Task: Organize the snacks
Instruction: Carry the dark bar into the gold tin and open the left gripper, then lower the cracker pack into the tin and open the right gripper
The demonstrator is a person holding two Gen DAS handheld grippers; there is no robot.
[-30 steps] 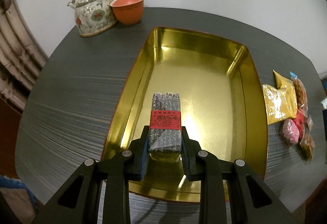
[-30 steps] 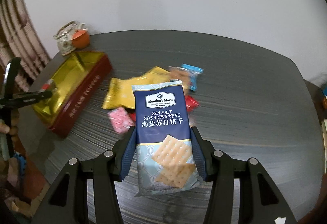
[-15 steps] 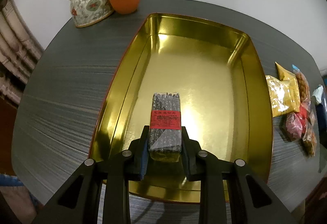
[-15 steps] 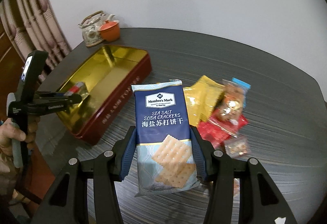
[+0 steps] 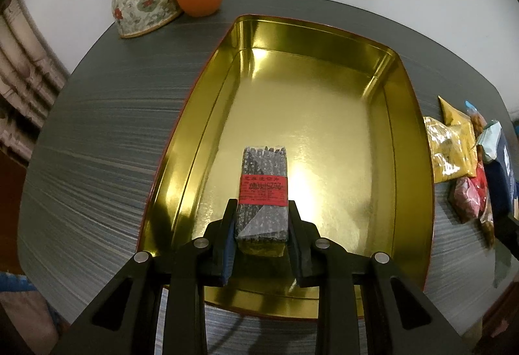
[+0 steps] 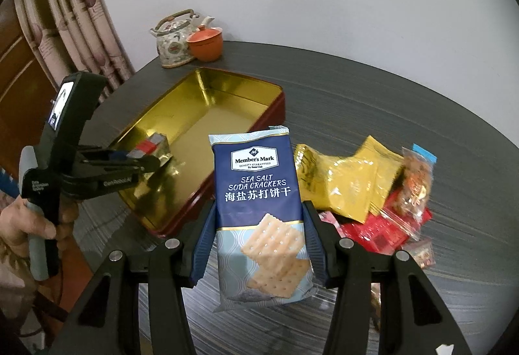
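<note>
Holding both tools tipped steeply downward, I see my left gripper (image 5: 262,218) poised over the near end of the gold-lined tin (image 5: 412,141), its handle wrapped by my left hand (image 6: 35,225) at the left edge of the right wrist view. Its jaws pinch a dark speckled snack bar (image 5: 263,189) with a red label band; the bar's long axis runs straight ahead along the fingers, toward the tin's far wall, and its near end sits between the pads, low over the tin's floor. Whether it touches the floor I cannot tell.

My right gripper (image 6: 258,225) is clamped on a blue pack of sea salt soda crackers (image 6: 259,189), held upright in the view with its long axis along the fingers, print facing the camera, top edge pointing toward the tin's red side. The pack hangs above the dark table (image 6: 389,102), between the tin and the loose pile of snack packets (image 6: 353,183) to its right. A floral teapot (image 6: 172,40) and an orange lidded cup (image 6: 206,43) stand beyond the tin
</note>
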